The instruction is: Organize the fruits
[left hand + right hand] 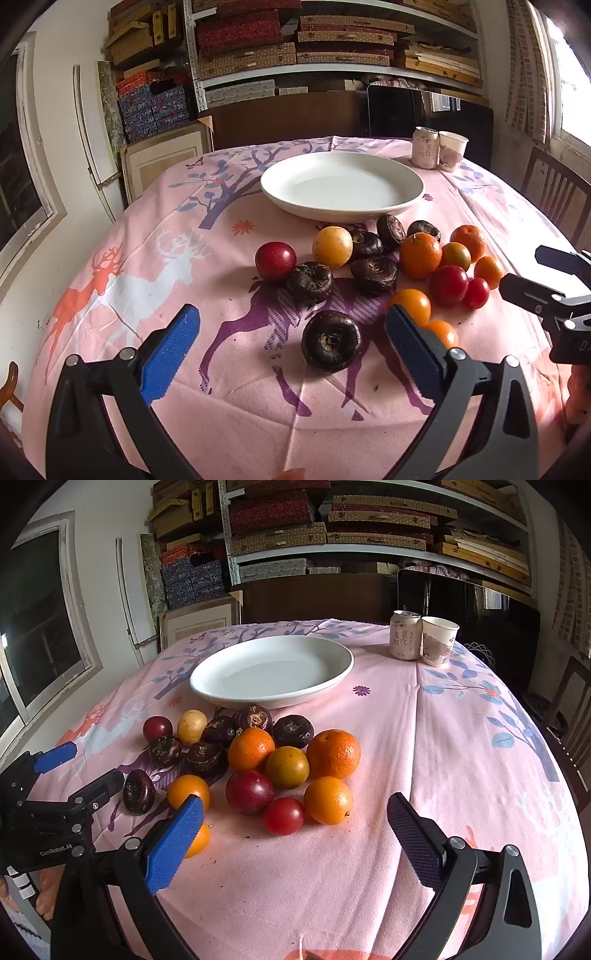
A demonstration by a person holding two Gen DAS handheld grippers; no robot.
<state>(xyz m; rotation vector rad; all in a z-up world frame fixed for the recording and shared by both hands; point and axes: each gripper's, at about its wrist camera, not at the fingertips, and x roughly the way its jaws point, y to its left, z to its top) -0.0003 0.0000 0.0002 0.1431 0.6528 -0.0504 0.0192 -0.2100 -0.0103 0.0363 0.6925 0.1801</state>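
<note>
A heap of fruit lies on the pink tablecloth just in front of an empty white plate (332, 214) (266, 701). It holds oranges (333, 753), red tomatoes (283, 815), a dark red plum (275, 260), a yellow fruit (332, 246) and several dark water chestnuts (331, 339). My left gripper (295, 328) is open, low over the cloth, with the nearest chestnut lying loose between its blue pads (173, 354). My right gripper (295, 827) is open too, with the red tomato and a small orange (328, 800) just ahead of its fingers. Each gripper also shows in the other's view, the right gripper (521, 269) and the left gripper (98, 762).
A drink can (405, 635) and a paper cup (439, 640) stand at the far right of the table. A wooden chair (554, 195) is at the right side. Shelves of stacked boxes fill the wall behind. Bare cloth lies right of the heap.
</note>
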